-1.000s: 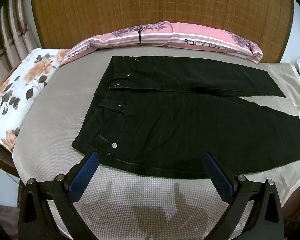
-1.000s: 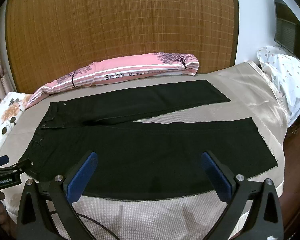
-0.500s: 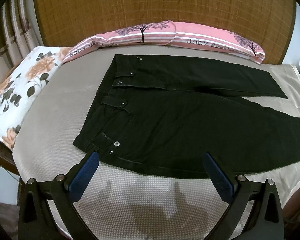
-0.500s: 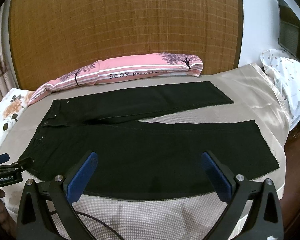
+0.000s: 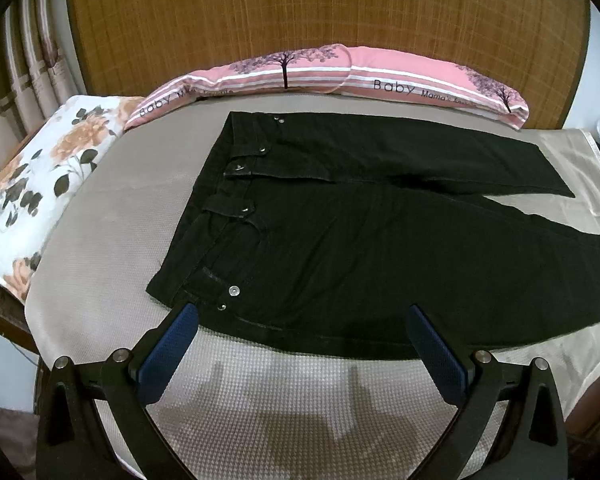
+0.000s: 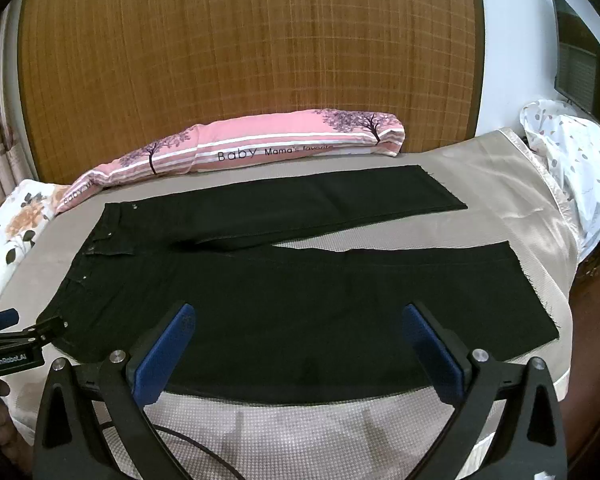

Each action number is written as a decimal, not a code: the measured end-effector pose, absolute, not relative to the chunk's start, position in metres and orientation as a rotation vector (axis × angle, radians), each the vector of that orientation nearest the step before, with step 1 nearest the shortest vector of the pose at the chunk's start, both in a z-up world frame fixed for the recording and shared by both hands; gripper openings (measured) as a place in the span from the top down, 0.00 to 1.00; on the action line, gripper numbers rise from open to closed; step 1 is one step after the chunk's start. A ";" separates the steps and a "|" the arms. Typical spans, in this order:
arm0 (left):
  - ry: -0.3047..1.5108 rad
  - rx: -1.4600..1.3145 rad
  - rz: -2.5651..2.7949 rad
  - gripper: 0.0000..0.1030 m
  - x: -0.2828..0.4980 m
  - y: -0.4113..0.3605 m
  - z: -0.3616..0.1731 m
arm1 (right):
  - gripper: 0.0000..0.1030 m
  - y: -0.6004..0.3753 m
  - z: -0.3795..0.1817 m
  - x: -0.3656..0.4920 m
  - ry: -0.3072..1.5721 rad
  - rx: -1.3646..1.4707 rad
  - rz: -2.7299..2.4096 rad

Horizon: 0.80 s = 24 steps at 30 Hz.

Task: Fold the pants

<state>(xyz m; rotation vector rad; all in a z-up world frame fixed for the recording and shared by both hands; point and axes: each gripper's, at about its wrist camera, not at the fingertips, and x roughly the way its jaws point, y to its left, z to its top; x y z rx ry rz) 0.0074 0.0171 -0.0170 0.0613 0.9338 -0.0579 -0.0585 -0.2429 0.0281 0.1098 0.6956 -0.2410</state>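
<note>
Black pants (image 5: 360, 240) lie flat on the bed, waistband at the left, two legs spread apart toward the right. In the right wrist view the same pants (image 6: 284, 292) fill the middle, hems at the right. My left gripper (image 5: 300, 316) hovers open over the near edge by the waistband corner, blue pads wide apart, nothing held. Also open and empty, my right gripper (image 6: 298, 316) sits above the near leg's lower edge. The left gripper's body (image 6: 8, 344) shows at the right wrist view's left edge, held by a hand.
A long pink pillow (image 5: 340, 76) lies along the far side against a woven bamboo headboard. A floral pillow (image 5: 40, 184) sits at the left end. A spotted white cloth (image 6: 572, 168) is at the right end. The beige bed cover (image 6: 340, 432) shows in front of the pants.
Both views have shifted slightly; the pants sit a little lower and closer in frame. Both grippers stay open and the pants have not been touched.
</note>
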 end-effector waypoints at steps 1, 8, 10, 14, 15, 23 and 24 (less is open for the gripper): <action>0.932 0.063 -0.059 0.00 0.007 0.017 -0.017 | 0.00 -0.243 0.028 -0.058 0.695 0.109 -0.240; 0.917 0.073 -0.065 0.00 0.007 0.015 -0.016 | 0.00 -0.243 0.032 -0.059 0.677 0.096 -0.239; 0.914 0.074 -0.067 0.00 0.007 0.014 -0.016 | 0.00 -0.242 0.033 -0.058 0.674 0.093 -0.241; 0.909 0.077 -0.073 0.00 0.006 0.014 -0.017 | 0.00 -0.242 0.033 -0.059 0.671 0.092 -0.238; 0.908 0.075 -0.074 0.00 0.006 0.014 -0.016 | 0.00 -0.242 0.033 -0.058 0.672 0.092 -0.238; 0.902 0.071 -0.078 0.00 0.005 0.014 -0.016 | 0.00 -0.243 0.033 -0.059 0.672 0.092 -0.239; 0.902 0.073 -0.077 0.00 0.005 0.014 -0.016 | 0.00 -0.243 0.033 -0.059 0.671 0.094 -0.238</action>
